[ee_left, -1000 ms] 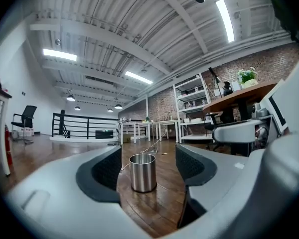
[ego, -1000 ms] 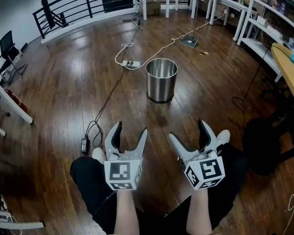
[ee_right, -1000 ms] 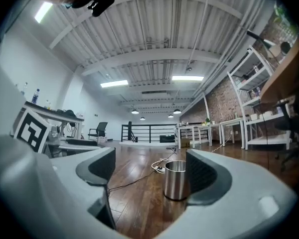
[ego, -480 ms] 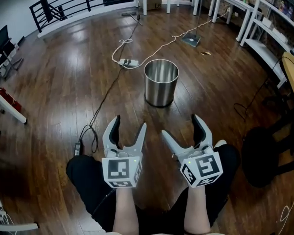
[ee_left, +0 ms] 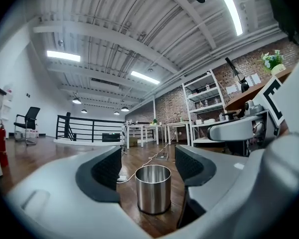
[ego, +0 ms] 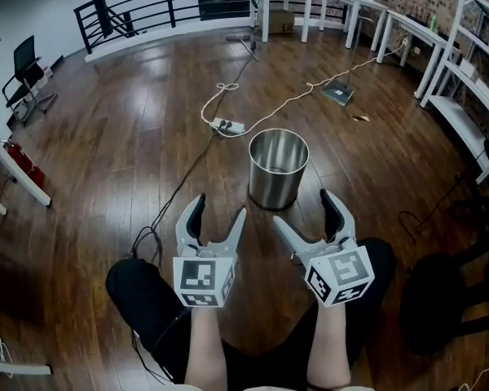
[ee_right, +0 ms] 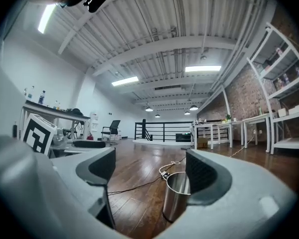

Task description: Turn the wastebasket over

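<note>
Trouble could come if the shiny wastebasket (ego: 278, 169) slips and rolls toward the power strip (ego: 228, 125); left gripper (ego: 220, 207) and right gripper (ego: 301, 208) both gape wide, holding nothing.

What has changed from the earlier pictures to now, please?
Both the left tongs and the right tongs moved forward, closer to the bin. Nothing was taken hold of or let go. The bin stays upright and untouched; both tongs stay open and empty.
</note>
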